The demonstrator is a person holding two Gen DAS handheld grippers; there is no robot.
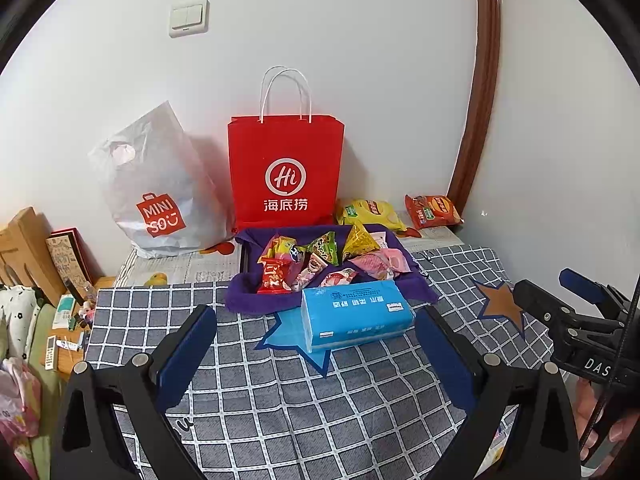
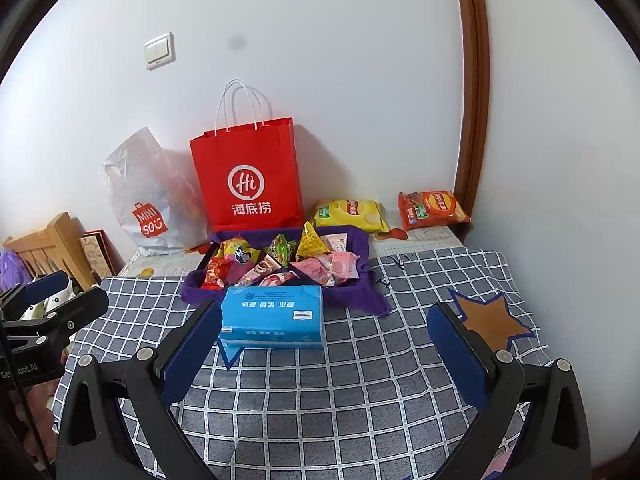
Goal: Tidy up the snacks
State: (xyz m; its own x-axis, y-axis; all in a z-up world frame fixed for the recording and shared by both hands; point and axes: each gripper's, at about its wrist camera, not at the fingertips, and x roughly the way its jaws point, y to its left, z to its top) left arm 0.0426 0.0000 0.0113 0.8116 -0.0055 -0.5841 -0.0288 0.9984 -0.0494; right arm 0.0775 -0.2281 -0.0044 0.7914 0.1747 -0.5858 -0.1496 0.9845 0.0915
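A tray lined with purple cloth (image 1: 248,300) (image 2: 192,292) holds several small snack packets (image 1: 320,260) (image 2: 280,262). A blue tissue pack (image 1: 356,314) (image 2: 274,316) lies right in front of it on the checked cloth. Behind the tray, a yellow chip bag (image 1: 370,212) (image 2: 350,214) and an orange chip bag (image 1: 434,210) (image 2: 432,208) lie by the wall. My left gripper (image 1: 316,312) hovers open before the tissue pack, holding nothing. My right gripper (image 2: 325,308) is open and empty too, a little right of the pack.
A red paper bag (image 1: 286,172) (image 2: 248,176) and a white plastic bag (image 1: 160,192) (image 2: 152,200) stand against the wall behind the tray. Wooden furniture and clutter (image 1: 36,264) sit past the table's left edge. A wall closes the right side.
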